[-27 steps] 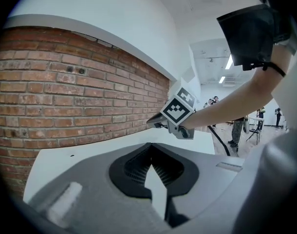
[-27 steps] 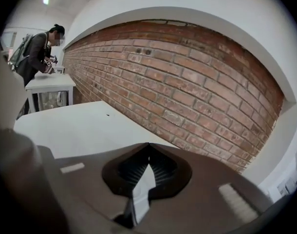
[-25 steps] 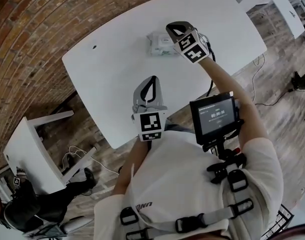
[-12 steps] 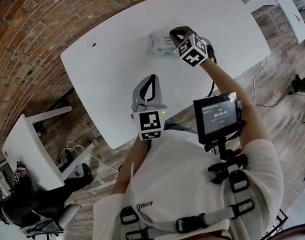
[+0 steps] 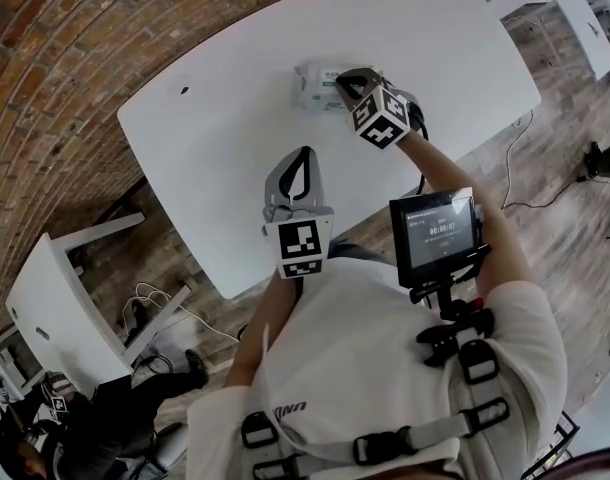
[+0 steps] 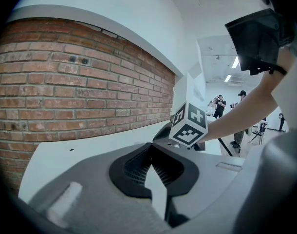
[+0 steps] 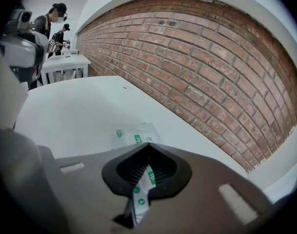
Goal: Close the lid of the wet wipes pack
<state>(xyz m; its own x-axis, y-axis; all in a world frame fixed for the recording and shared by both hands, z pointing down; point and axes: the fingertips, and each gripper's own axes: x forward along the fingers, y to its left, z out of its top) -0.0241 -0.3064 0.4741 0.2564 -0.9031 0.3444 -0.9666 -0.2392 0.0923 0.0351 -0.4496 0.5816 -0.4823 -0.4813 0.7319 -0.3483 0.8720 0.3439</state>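
The wet wipes pack, white with green print, lies flat at the far side of the white table. My right gripper is shut, and its tips hang over the pack's right end. In the right gripper view the pack shows just beyond the closed tips and through the gap behind them. I cannot tell whether they touch it, and its lid is hidden. My left gripper is shut and empty, held over the table's near part, well short of the pack. In its own view the closed left gripper faces the right gripper's marker cube.
A small dark spot marks the table's far left. A screen is mounted at my chest. More white tables stand on the wooden floor to the left. A brick wall runs behind the table, and people stand far off.
My right gripper has moved left and slightly nearer, from beside the pack's right end to over it. The left gripper has stayed in place.
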